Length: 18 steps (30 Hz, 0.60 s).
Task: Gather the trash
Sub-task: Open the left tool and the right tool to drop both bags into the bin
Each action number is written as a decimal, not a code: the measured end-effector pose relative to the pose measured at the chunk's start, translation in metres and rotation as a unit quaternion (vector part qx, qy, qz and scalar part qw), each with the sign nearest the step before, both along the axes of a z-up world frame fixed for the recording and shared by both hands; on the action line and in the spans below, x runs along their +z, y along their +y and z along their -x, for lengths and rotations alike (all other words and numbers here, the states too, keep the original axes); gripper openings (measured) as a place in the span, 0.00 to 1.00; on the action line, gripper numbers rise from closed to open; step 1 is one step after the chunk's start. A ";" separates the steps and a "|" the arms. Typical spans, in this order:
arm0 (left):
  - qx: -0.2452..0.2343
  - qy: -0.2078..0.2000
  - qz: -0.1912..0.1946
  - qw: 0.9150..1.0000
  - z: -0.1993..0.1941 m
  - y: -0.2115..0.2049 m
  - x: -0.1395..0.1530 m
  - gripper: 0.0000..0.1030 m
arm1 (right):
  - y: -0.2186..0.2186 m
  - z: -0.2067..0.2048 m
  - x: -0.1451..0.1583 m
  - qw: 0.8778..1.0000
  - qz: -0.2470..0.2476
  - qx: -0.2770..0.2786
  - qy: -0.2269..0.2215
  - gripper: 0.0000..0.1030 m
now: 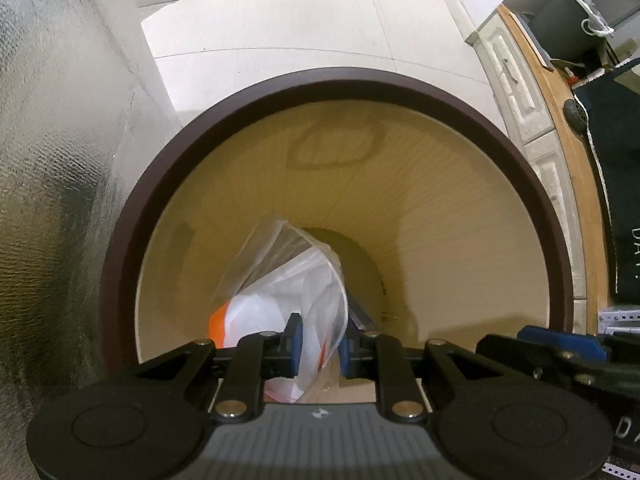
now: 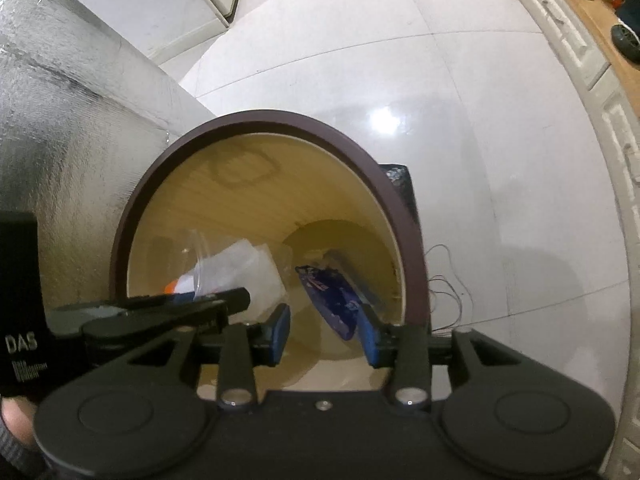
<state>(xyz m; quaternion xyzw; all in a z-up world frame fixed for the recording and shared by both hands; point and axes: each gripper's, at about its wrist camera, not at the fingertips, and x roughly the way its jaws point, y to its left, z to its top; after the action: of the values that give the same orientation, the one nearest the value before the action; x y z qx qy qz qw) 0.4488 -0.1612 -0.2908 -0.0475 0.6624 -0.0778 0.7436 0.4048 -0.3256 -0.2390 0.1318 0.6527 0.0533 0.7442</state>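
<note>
Trash fills the lower part of a round bin (image 1: 132,216) with a dark brown rim and tan inner wall, standing on the white tiled floor (image 1: 280,20). Inside it a clear plastic bag (image 1: 296,264) stuffed with white paper and an orange-edged scrap leans up toward the left hand-held gripper (image 1: 319,346). That gripper's blue pads (image 1: 295,344) sit on either side of the bag's lower part with only a narrow gap, and the plastic passes between them; whether they actually pinch it cannot be told. In the right wrist view the same bin (image 2: 124,220) also holds a dark blue printed wrapper (image 2: 332,300) lying against the far side of its inner wall, beside the clear bag (image 2: 236,272). The right hand-held gripper (image 2: 325,334) hangs just above the near rim with its pads set wide apart and nothing between them; the blue wrapper shows in the gap, deeper in the bin. A crinkled silver foil surface (image 1: 48,160) rises just left of the bin. Thin wires (image 2: 448,280) trail on the floor at the bin's right, and a pale cabinet with a wooden worktop (image 1: 560,140) runs along the right side.
</note>
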 end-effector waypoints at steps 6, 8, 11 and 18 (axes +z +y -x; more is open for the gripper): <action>-0.012 -0.005 -0.023 1.000 0.002 0.003 0.015 0.38 | 0.002 0.004 0.007 1.000 0.006 0.015 -0.008 0.37; -0.016 -0.007 -0.030 0.999 0.004 0.005 0.019 0.39 | 0.004 0.005 0.008 1.000 0.008 0.022 -0.010 0.38; -0.020 -0.010 -0.038 0.999 0.006 0.009 0.027 0.43 | 0.005 0.007 0.010 0.999 0.014 0.030 -0.014 0.38; -0.031 -0.013 -0.041 0.999 0.013 0.015 0.044 0.49 | 0.000 0.010 0.016 0.999 0.027 0.030 -0.023 0.41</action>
<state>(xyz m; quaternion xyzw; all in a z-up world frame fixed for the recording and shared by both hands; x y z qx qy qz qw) 0.4359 -0.1460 -0.2468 0.0044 0.6567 -0.0742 0.7505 0.3943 -0.3253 -0.2231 0.0910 0.6406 0.0609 0.7601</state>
